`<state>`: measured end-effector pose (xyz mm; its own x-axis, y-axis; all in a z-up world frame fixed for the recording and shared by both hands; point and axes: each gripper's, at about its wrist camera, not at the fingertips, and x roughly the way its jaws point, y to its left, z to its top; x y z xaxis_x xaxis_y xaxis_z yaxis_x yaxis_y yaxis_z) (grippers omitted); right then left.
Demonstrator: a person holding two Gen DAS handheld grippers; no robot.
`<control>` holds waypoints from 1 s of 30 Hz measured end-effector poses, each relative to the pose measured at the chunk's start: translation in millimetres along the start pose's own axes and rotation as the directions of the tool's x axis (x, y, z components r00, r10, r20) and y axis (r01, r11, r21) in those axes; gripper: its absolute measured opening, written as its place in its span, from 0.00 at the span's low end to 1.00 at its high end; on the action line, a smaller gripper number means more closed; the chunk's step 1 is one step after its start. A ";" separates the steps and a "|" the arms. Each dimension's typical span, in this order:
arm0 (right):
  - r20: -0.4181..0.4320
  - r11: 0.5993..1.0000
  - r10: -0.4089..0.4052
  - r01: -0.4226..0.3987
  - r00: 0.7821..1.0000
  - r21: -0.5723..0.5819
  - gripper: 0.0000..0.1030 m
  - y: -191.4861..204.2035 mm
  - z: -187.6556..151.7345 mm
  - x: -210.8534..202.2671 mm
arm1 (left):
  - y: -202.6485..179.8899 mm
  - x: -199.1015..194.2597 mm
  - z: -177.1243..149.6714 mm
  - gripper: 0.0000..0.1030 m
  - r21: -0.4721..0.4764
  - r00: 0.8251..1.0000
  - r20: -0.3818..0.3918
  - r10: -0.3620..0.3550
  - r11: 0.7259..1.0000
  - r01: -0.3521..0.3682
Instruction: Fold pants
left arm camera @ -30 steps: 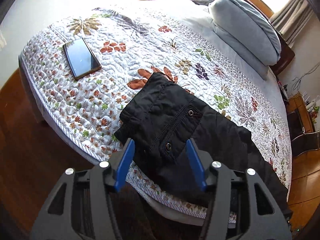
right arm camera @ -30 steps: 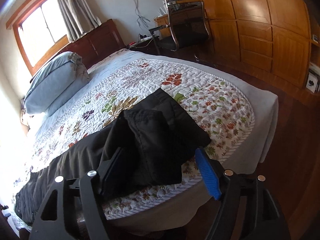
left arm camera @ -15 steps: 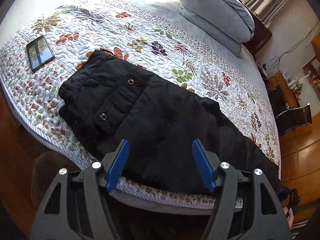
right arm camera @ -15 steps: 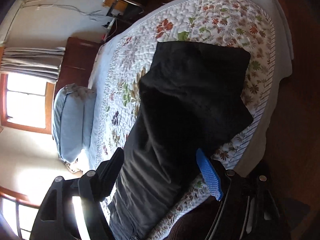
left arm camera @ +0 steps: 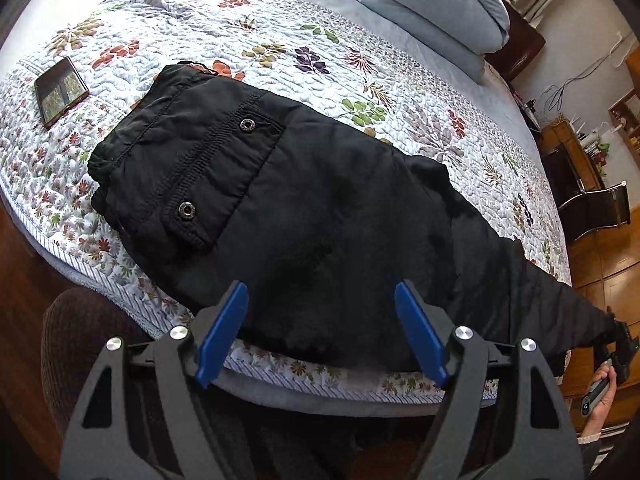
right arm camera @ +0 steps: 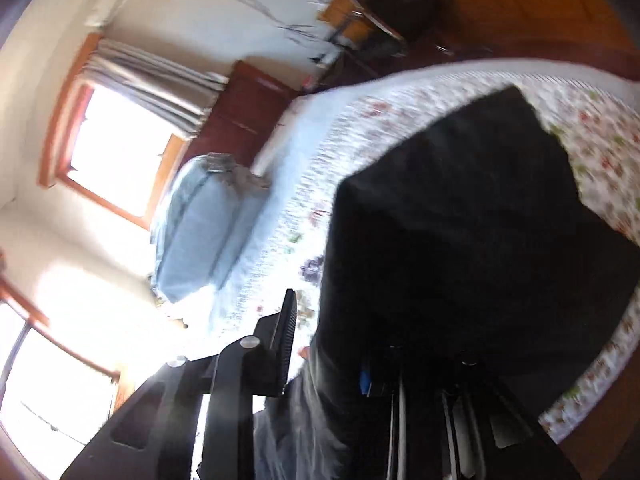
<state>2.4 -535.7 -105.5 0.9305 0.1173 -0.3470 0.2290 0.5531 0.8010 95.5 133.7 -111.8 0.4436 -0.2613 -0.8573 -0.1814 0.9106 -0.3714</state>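
Observation:
Black padded pants lie lengthwise along the near edge of the floral quilt, waistband with two snaps at the left, legs running right. My left gripper hovers over the middle of the pants; its jaws are opening and nothing is between the blue pads. The leg end stretches off the bed's right corner to my right gripper, held by a hand. In the blurred right wrist view the pants drape over one finger of the right gripper, whose jaws are closing on the cloth.
A phone lies on the quilt left of the waistband. Blue-grey pillows are stacked at the headboard. A desk chair stands on the wooden floor beyond the bed. A dark brown rounded thing sits below the bed edge.
The left gripper slid right from the waistband to mid-pants and spread wider. The right gripper swung toward the leg end and narrowed around the cloth; its view rolled and blurred.

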 end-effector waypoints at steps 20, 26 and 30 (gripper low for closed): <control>-0.069 0.933 -0.303 0.310 0.951 0.184 0.60 -135.0 -50.3 -36.3 | -8.1 5.3 4.7 0.84 0.032 0.999 -0.006 0.041 0.999 -0.041; -0.077 0.927 -0.278 0.289 0.957 0.237 0.60 -136.5 -47.6 -26.0 | -2.0 -6.4 10.3 0.88 0.033 0.992 0.066 0.110 0.993 -0.113; -0.078 0.927 -0.255 0.266 0.964 0.262 0.57 -140.5 -46.0 -2.7 | -1.6 -10.8 14.5 0.88 0.043 0.983 0.103 0.155 0.986 -0.160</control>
<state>-45.4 -575.7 -239.6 0.8162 0.0368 -0.5766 0.5353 0.3277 0.7785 103.8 139.7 -96.7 0.4983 -0.0828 -0.8631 -0.2123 0.9535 -0.2140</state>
